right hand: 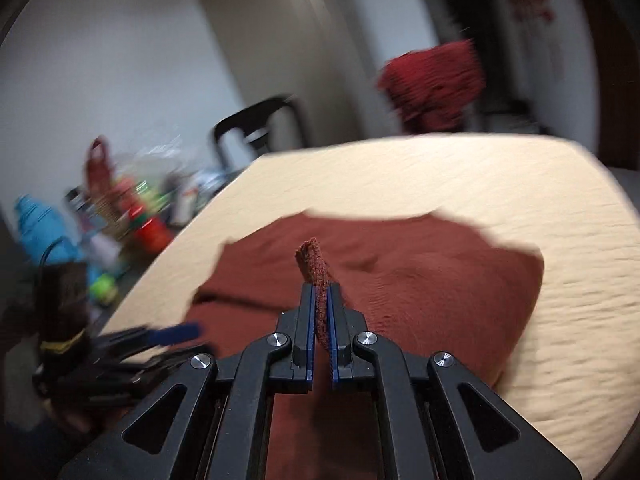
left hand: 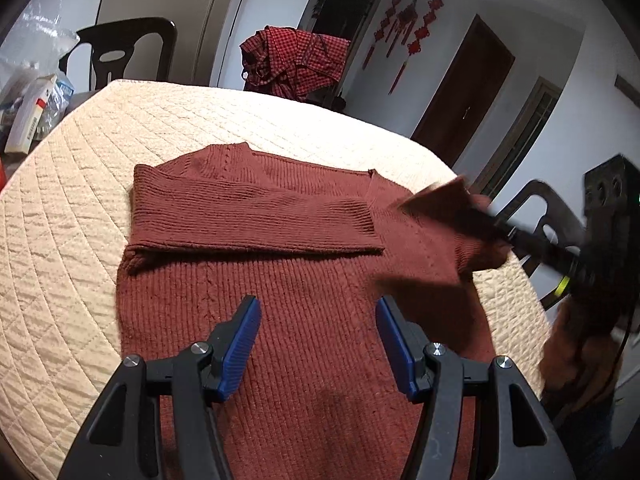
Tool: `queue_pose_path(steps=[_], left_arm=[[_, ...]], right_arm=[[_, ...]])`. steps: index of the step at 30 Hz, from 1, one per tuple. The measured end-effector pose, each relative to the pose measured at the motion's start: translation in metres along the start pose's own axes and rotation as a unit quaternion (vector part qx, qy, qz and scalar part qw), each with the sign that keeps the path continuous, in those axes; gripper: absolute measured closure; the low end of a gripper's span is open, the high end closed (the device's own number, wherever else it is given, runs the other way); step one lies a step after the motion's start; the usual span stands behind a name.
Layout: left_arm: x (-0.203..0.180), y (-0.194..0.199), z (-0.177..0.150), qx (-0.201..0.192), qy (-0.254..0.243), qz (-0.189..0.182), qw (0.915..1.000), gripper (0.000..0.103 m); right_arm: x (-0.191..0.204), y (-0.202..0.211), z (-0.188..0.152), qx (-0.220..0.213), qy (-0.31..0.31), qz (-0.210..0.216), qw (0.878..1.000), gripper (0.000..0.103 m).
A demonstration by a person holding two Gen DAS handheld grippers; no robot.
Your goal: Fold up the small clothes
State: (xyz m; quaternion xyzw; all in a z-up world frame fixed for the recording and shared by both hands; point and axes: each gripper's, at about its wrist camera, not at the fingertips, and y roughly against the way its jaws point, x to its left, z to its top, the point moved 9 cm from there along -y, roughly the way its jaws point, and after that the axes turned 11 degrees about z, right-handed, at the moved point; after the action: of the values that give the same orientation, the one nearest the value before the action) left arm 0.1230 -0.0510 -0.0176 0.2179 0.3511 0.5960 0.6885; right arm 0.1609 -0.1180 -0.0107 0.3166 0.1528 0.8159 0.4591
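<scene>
Sweater point(left hand: 304, 280) | right-wrist view only: cuff point(right hand: 317, 268) pinched in jaws

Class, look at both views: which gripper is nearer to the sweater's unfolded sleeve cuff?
Right. The right gripper is shut on the sleeve cuff, lifting it off the sweater. The left gripper hangs open over the sweater's lower body, away from that cuff.
</scene>
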Motion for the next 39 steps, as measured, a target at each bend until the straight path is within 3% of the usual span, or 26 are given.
queue_pose_path(steps=[3, 4, 5, 11, 17, 19, 20, 22, 25, 34, 39], left_arm=[[0.001, -0.004, -0.003, 0.013, 0.015, -0.014, 0.9997, 0.041], [0.001, -0.005, -0.004, 0.019, 0.020, -0.018, 0.9995, 0.041], [0.001, -0.007, -0.006, 0.025, 0.024, -0.024, 0.9991, 0.041], [-0.012, -0.020, -0.010, 0.054, 0.036, -0.059, 0.9962, 0.041], [-0.031, -0.051, -0.001, 0.078, 0.028, -0.061, 0.9947, 0.042], [-0.034, -0.059, -0.003, 0.090, 0.027, -0.055, 0.9940, 0.059], [-0.036, -0.060, -0.001, 0.081, 0.017, -0.044, 0.9956, 0.061], [-0.043, -0.060, -0.003, 0.086, 0.003, -0.044, 0.9953, 0.086], [-0.053, -0.057, -0.004, 0.080, -0.030, -0.035, 0.9957, 0.098], [-0.078, -0.013, 0.081, -0.028, -0.104, -0.066, 0.9920, 0.097], [-0.048, -0.059, 0.086, 0.028, -0.086, -0.043, 0.9950, 0.097]], right_arm=[[0.011, -0.025, -0.024, 0.060, 0.006, 0.022, 0.998, 0.078], [0.011, -0.027, -0.027, 0.065, 0.008, 0.018, 0.998, 0.069], [0.011, -0.025, -0.029, 0.066, 0.010, 0.017, 0.998, 0.068], [-0.020, 0.010, -0.023, 0.018, -0.027, -0.006, 0.999, 0.068], [-0.047, 0.029, -0.029, -0.003, -0.067, -0.025, 0.997, 0.068], [-0.053, 0.036, -0.032, -0.009, -0.073, -0.029, 0.997, 0.068], [-0.055, 0.038, -0.032, -0.011, -0.075, -0.030, 0.997, 0.068], [-0.060, 0.040, -0.034, -0.014, -0.083, -0.031, 0.996, 0.068], [-0.067, 0.041, -0.038, -0.013, -0.091, -0.031, 0.995, 0.068], [-0.073, 0.046, -0.037, -0.025, -0.098, -0.025, 0.994, 0.068], [-0.079, 0.042, -0.040, -0.018, -0.105, -0.040, 0.994, 0.068]])
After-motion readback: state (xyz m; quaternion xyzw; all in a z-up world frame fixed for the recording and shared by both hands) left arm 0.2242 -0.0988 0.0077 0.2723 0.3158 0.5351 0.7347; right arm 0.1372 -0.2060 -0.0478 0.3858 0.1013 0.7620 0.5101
